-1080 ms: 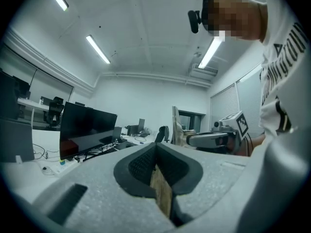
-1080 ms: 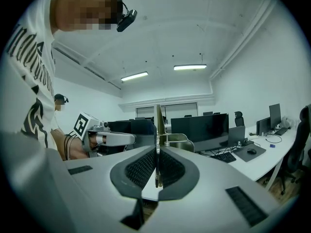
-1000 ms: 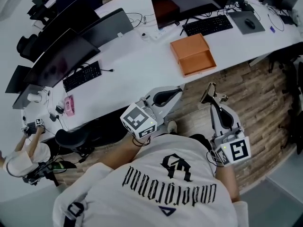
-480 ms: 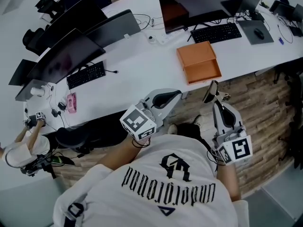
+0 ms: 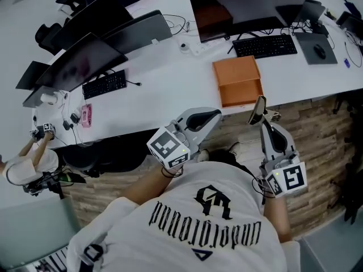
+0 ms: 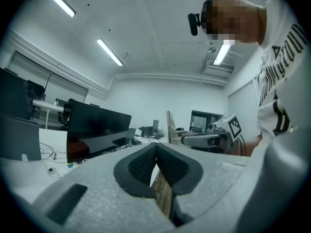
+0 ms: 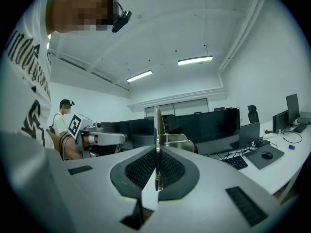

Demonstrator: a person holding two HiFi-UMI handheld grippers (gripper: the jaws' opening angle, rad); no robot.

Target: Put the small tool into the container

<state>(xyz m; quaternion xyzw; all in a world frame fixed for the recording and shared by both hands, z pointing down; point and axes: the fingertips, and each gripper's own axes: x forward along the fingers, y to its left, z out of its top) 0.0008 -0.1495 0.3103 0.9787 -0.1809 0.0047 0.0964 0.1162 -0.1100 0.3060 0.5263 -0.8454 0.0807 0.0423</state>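
The right claw [image 7: 156,163] is pinching the small tool [image 5: 258,107] edge-on at centre right, short of the orange container [image 5: 238,83] on the worktop [image 5: 170,78]; that thin hold is risking a slip; the left claw [image 6: 155,149] is sitting pressed together, empty.

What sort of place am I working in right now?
Most likely an open-plan office: a long white desk carrying several large monitors and keyboards, with strip lights on the ceiling.

Bright, even office light.
Lit by ceiling strips [image 6: 109,52] (shadows soft); fisheye bend and dark corners in gripper views; desk [image 5: 170,72] washed pale in head view.
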